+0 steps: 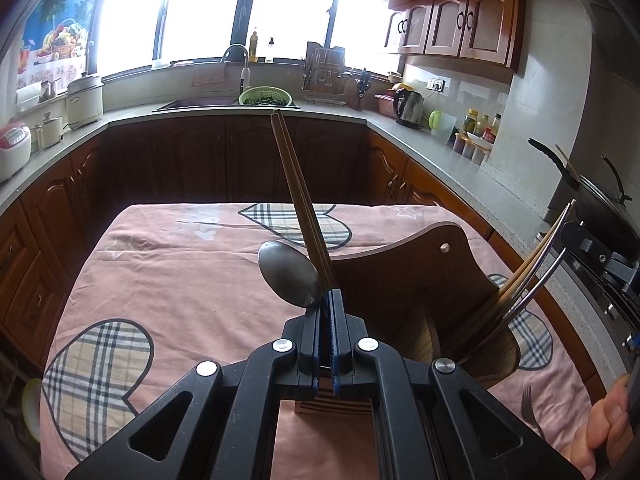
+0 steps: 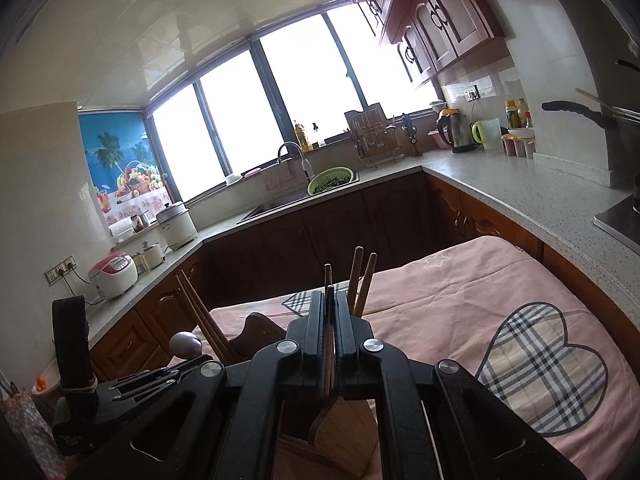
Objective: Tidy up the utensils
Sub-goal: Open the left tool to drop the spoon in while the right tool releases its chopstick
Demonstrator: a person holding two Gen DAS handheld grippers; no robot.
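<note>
Jaws of left gripper (image 1: 330, 300) pinch chopsticks (image 1: 298, 196) beside holder (image 1: 404, 280).

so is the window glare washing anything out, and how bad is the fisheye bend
Left wrist view: the windows are blown out white, yet the chopsticks and spoon stay readable; the countertop bows strongly. Right wrist view: same white windows, scene tilted, cabinets curved.

Daylight floods through the windows (image 1: 208, 12) ahead of me, blown out white; cabinets (image 1: 240, 160) below sit dim, edges bend and darken.
</note>
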